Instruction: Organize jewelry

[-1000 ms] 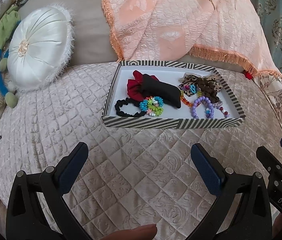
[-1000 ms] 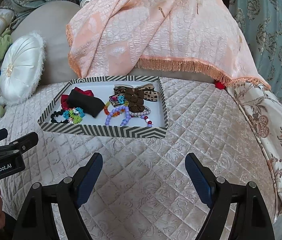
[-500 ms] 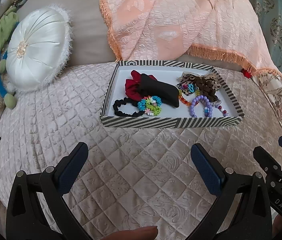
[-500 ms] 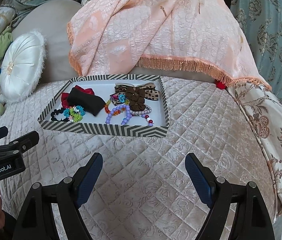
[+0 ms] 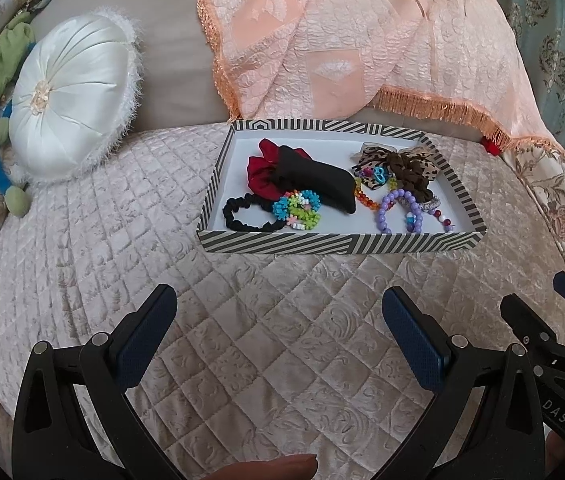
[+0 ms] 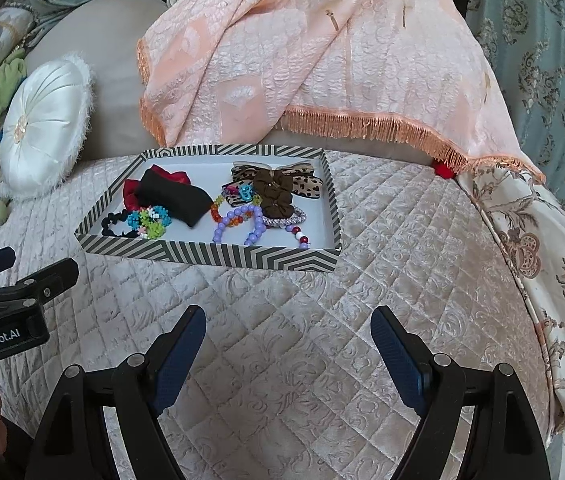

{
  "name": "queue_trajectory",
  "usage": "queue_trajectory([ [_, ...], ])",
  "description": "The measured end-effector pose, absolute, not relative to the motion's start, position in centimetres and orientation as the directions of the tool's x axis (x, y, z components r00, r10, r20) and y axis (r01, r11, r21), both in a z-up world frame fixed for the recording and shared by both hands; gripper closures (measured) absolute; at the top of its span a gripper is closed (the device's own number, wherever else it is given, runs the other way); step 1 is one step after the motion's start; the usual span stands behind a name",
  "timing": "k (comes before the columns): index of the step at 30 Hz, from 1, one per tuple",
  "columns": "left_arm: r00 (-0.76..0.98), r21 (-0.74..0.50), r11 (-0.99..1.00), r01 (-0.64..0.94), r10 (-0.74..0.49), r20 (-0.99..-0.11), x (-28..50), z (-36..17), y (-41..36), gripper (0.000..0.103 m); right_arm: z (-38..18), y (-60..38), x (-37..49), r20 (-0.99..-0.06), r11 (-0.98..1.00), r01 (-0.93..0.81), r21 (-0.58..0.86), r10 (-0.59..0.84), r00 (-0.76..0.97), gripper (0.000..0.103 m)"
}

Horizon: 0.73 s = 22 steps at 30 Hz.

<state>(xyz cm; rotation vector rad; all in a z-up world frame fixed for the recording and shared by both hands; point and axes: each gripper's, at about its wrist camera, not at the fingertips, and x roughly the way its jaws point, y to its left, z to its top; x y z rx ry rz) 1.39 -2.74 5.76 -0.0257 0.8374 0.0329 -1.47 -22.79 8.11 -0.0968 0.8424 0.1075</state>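
The quilted bedspread (image 5: pixel 282 320) looks like soft velvety cloth with a faint sheen. The striped tray (image 5: pixel 338 242) seems matt card, white and smooth inside. In it, the black pouch (image 5: pixel 318 184) is matt cloth and the purple bead bracelet (image 5: pixel 396 204) glossy plastic. At upper left, the round cushion (image 5: pixel 70 100) is shiny satin. The peach throw (image 6: pixel 322 60) is crinkled, fringed cloth.

Ahead of our fingers (image 5: pixel 150 320) the tray (image 5: pixel 338 241) sits on the bed (image 5: pixel 242 320), bracelets (image 5: pixel 396 208) inside; a cushion (image 5: pixel 70 100) lies left beyond it.
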Motion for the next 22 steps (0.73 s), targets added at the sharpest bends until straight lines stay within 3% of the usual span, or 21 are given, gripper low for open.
queue_trajectory([
  [22,0.681,-0.029,0.999,-0.033,0.001,-0.732,1.16,6.17,-2.96,0.000,8.33,-23.09,-1.56,-0.743,0.990,-0.135,-0.043,0.059,0.667,0.021],
])
